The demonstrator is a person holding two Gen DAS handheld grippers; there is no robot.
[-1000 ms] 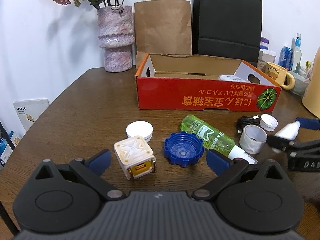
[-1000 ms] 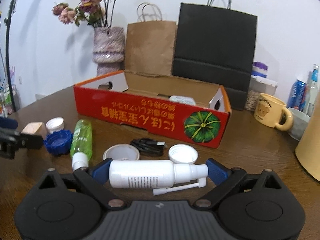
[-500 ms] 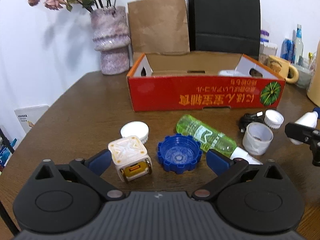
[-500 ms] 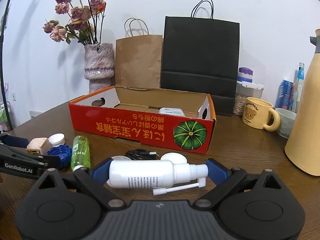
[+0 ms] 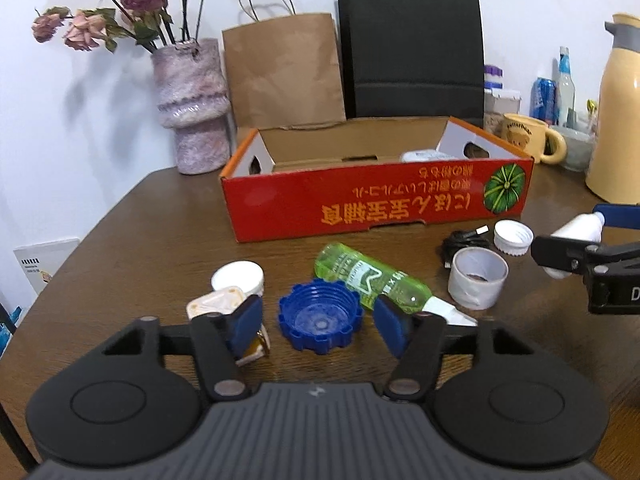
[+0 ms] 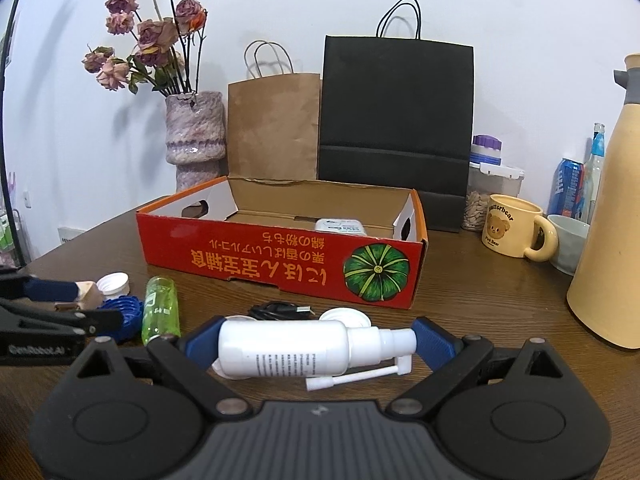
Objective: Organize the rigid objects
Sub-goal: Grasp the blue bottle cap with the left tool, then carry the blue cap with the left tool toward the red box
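A blue ridged cap [image 5: 320, 318] lies open side up on the brown table [image 5: 132, 240], between the jaws of my left gripper [image 5: 318, 330]. The jaws are closing, with a small gap still on each side of the cap. The left finger partly covers a white cube charger [image 5: 214, 304]. A green bottle [image 5: 368, 278] lies just behind the right finger. My right gripper [image 6: 316, 346] is shut on a white spray bottle [image 6: 284, 354], held crosswise above the table. The red cardboard box [image 5: 376, 204] stands open behind, with a white item [image 6: 340, 226] inside.
A white lid [image 5: 238, 278], a white ring [image 5: 478, 278], a white screw cap [image 5: 513, 237] and a black cable [image 5: 464, 240] lie in front of the box. A vase [image 5: 192, 108], paper bags [image 5: 412, 48], a mug [image 6: 514, 230], a bowl [image 6: 568, 240] and a tall flask [image 6: 608, 240] stand behind and right.
The left jaws have narrowed from wide open to close around the blue cap, and the left finger now covers part of the cube. The right gripper still holds the spray bottle.
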